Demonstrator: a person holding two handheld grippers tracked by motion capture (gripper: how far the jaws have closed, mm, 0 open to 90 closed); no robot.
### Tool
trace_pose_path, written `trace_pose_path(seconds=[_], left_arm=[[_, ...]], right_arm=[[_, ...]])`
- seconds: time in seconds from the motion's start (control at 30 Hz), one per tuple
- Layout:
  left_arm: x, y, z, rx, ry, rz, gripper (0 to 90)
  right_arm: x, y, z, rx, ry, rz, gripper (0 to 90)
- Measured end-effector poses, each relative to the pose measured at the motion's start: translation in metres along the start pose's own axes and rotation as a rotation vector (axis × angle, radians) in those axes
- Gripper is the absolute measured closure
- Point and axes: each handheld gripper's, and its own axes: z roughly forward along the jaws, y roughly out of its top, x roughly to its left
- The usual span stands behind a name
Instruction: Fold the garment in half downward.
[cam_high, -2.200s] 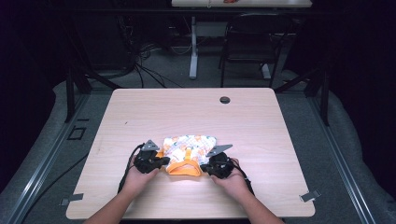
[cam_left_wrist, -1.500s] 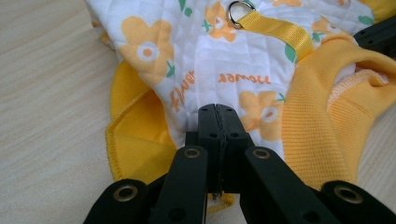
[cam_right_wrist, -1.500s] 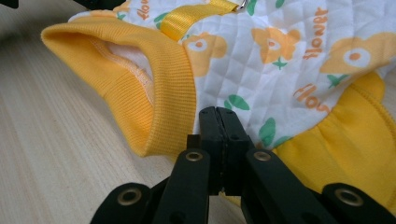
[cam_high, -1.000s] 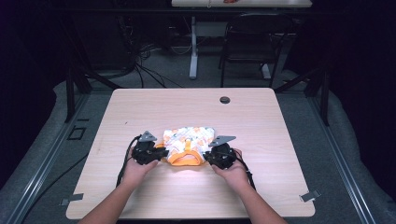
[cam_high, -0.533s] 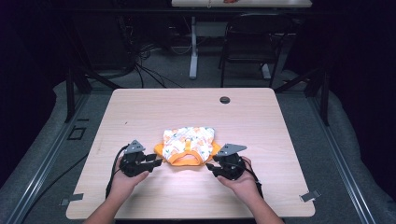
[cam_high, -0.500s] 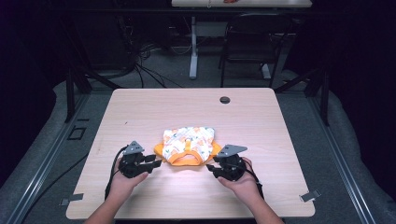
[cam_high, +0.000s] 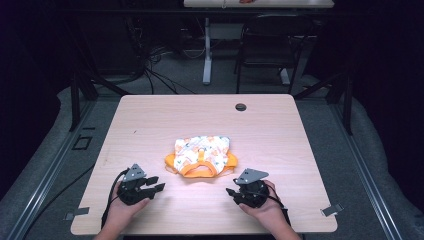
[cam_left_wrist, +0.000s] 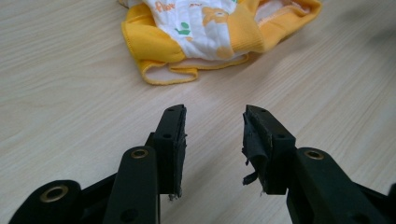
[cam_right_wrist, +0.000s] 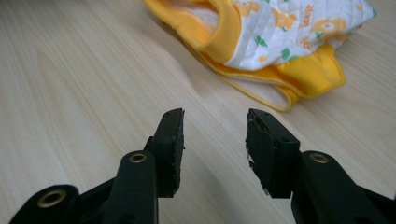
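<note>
A small folded baby garment (cam_high: 202, 155), white with orange and green prints and yellow-orange trim, lies flat at the middle of the wooden table (cam_high: 150, 115). My left gripper (cam_high: 158, 183) rests near the front edge, left of and nearer than the garment, apart from it. My right gripper (cam_high: 231, 194) sits on the other side, front right. Both sets of jaws have just been opening and stand open with nothing between them. In the left gripper view, the left gripper (cam_left_wrist: 214, 116) faces the garment (cam_left_wrist: 205, 28). The right gripper (cam_right_wrist: 215, 119) likewise faces the garment (cam_right_wrist: 289, 37).
A dark round grommet (cam_high: 241, 107) is set in the table near its far edge. Metal clips (cam_high: 332, 210) sit at the front corners. Beyond the table stand a black chair (cam_high: 265, 45), a desk leg (cam_high: 206, 55) and loose cables on the floor.
Both grippers let go of the garment's sides and drew back toward the front edge, spreading apart. The garment now lies folded smaller and on its own.
</note>
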Motion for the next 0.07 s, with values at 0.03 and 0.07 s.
trace_pose_path(seconds=[0.03,0.07], left_arm=[[0.0003,-0.0004,-0.0010,-0.003,0.001,-0.002,59.2],[0.0009,-0.0005,-0.0017,-0.006,-0.001,-0.001,59.2]], right_arm=[[-0.0002,-0.0030,0.0019,0.000,-0.003,0.003,56.3],[-0.0007,-0.0052,0.0042,0.005,-0.002,0.003,56.4]])
